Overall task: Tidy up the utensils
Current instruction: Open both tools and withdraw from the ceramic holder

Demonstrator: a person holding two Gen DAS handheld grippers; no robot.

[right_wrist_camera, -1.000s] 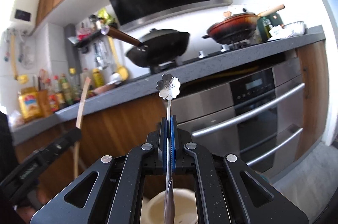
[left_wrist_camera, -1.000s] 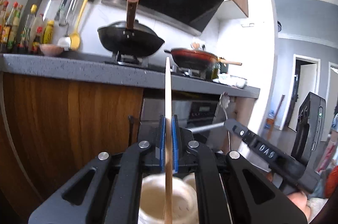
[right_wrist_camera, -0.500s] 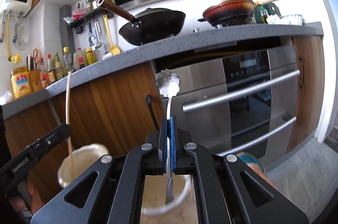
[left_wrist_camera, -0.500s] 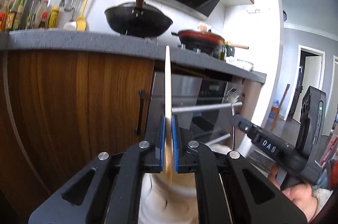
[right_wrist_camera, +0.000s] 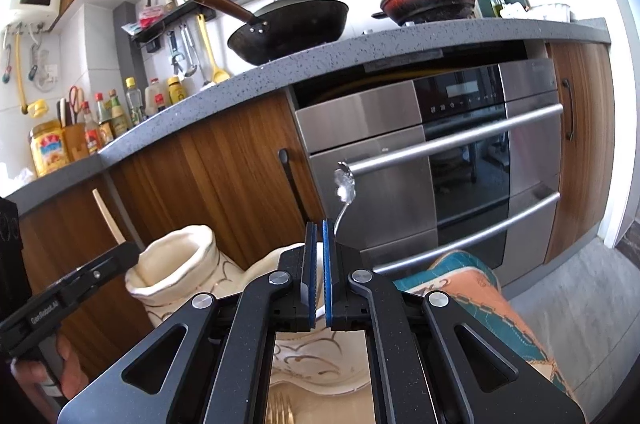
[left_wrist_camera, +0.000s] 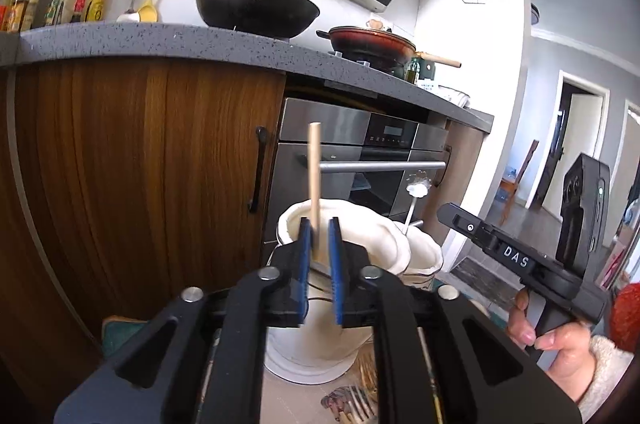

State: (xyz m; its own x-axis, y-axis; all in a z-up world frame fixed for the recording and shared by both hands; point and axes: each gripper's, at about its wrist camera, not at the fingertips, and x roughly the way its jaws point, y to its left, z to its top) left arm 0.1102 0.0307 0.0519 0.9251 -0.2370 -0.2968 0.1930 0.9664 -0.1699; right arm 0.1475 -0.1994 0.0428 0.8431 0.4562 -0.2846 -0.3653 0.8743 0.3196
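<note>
A: The left gripper (left_wrist_camera: 319,256) jaws are opening; the chopstick (left_wrist_camera: 313,180), lifted a second ago, now stands between them in the near holder (left_wrist_camera: 344,224).

B: The right gripper (right_wrist_camera: 319,256) jaws look almost shut with nothing between them; the spoon (right_wrist_camera: 345,186) leans just beyond them, in the second holder (right_wrist_camera: 288,256).

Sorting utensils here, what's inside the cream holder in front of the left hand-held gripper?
A wooden chopstick stands in the cream holder, its top above the rim. Its lower end and the holder's bottom are hidden behind its wall.

Grey speckled countertop (left_wrist_camera: 132,42), wooden cabinets (left_wrist_camera: 132,160), steel oven (right_wrist_camera: 472,160), daylight
</note>
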